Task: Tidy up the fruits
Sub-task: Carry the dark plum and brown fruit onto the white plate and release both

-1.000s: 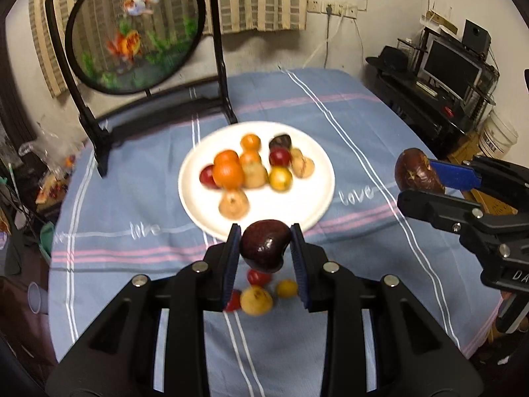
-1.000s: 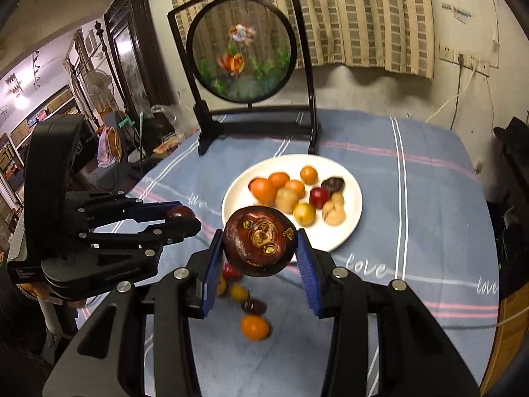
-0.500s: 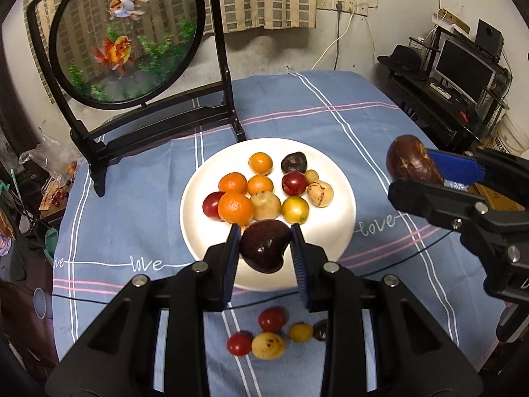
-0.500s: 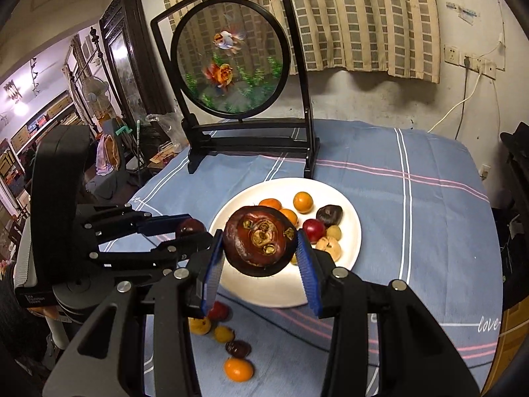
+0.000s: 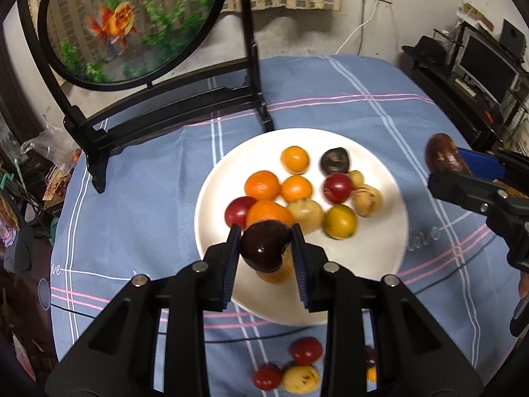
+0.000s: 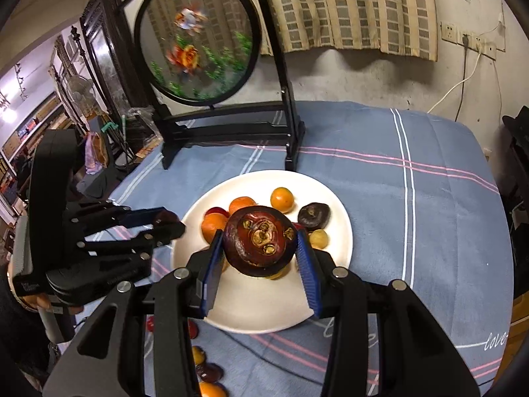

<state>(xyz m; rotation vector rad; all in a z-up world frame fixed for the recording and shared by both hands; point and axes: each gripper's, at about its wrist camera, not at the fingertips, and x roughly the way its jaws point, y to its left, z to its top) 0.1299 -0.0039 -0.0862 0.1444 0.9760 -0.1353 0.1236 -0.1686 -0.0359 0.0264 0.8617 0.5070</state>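
A white plate on the blue striped cloth holds several oranges, red plums, yellowish fruits and one dark fruit. My left gripper is shut on a dark maroon fruit, above the plate's near left part. My right gripper is shut on a brown mangosteen, over the plate. Each gripper shows in the other's view: the right one beyond the plate's right rim, the left one at its left rim. Several loose fruits lie on the cloth in front of the plate.
A round goldfish screen on a black stand rises just behind the plate. A thin black cable runs across the cloth near the plate's front. Shelves with a monitor stand past the table's right edge.
Both grippers have moved forward and slightly down with their fruits, from over the loose fruits to over the plate. The loose fruits have slid to the bottom of both views.
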